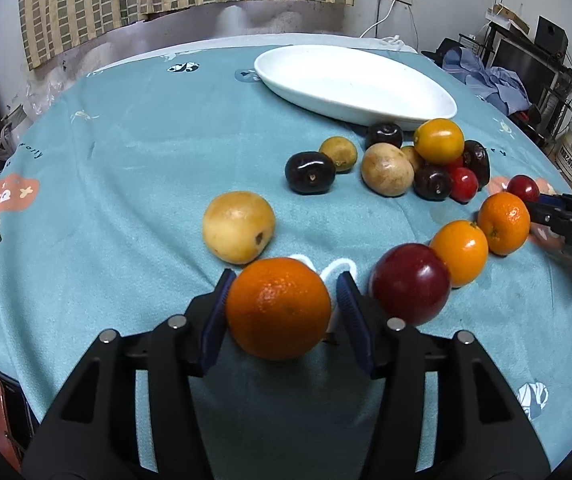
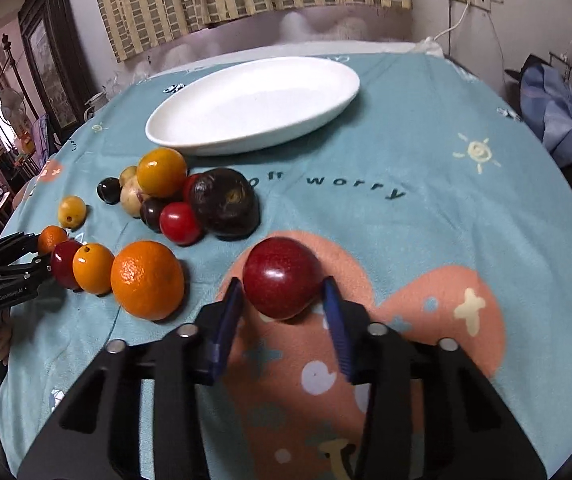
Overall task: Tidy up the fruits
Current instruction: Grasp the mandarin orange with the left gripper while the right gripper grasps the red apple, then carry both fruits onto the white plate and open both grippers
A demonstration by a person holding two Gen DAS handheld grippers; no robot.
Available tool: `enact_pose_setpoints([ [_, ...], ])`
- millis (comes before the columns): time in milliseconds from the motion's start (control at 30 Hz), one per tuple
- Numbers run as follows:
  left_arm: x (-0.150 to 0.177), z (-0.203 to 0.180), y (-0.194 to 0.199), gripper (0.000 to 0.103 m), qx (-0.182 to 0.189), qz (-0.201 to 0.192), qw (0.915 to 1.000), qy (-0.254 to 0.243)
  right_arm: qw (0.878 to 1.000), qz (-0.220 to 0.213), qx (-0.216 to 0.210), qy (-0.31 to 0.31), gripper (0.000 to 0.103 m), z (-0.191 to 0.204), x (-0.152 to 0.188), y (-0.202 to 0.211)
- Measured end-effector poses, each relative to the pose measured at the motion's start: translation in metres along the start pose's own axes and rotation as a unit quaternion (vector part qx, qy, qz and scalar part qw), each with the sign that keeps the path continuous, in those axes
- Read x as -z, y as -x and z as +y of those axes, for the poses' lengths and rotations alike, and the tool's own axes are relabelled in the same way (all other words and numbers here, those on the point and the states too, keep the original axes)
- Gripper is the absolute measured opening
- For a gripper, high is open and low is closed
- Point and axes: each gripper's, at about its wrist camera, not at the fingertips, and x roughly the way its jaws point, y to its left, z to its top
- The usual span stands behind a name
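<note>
In the left wrist view my left gripper [image 1: 281, 300] stands open around a large orange [image 1: 278, 307] on the teal cloth; the left pad touches it, the right pad stands just off. A red apple [image 1: 410, 282], a small orange [image 1: 461, 251] and another orange [image 1: 504, 222] line up to its right. In the right wrist view my right gripper [image 2: 283, 300] is open around a red apple [image 2: 281, 277], pads close beside it. An empty white oval dish [image 2: 253, 104] sits behind a pile of mixed fruit [image 2: 189, 196].
A yellow round fruit [image 1: 238, 226] lies left of the pile. A dark plum [image 1: 310, 172] sits apart. The right gripper [image 1: 566, 220] shows at the left view's right edge. A phone [image 1: 1, 404] lies at the table's near left edge. Furniture and clothes stand beyond the right side.
</note>
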Motion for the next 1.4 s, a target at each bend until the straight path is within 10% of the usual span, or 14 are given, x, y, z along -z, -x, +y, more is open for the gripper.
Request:
enact_pose_setpoints([
  [567,0.000,-0.004,0.030,0.044,0.006,-0.053,0.9985,0.010,0.999,-0.040,-0.008,0.006,0.038,0.005,-0.005,0.015],
  [1100,-0.144,-0.049,-0.054,0.047,0.069,-0.052,0.9949,0.053,0.997,-0.071,-0.016,-0.021,0.040,0.016,-0.122,-0.045],
  [1167,-0.148,-0.043,-0.063,0.051,0.089,-0.044,0.9926,0.071,0.998,-0.067,0.014,-0.008,0.061,0.016,-0.125,-0.052],
  [1267,-0.151,-0.033,-0.059,0.069,0.107,-0.060,0.9889,0.084,0.995,-0.100,0.023,0.004,0.066,0.013,-0.127,-0.046],
  [1400,-0.146,-0.026,-0.053,0.069,0.105,-0.063,0.9885,0.089,0.994,-0.108,-0.007,-0.021,0.066,0.005,-0.127,-0.036],
])
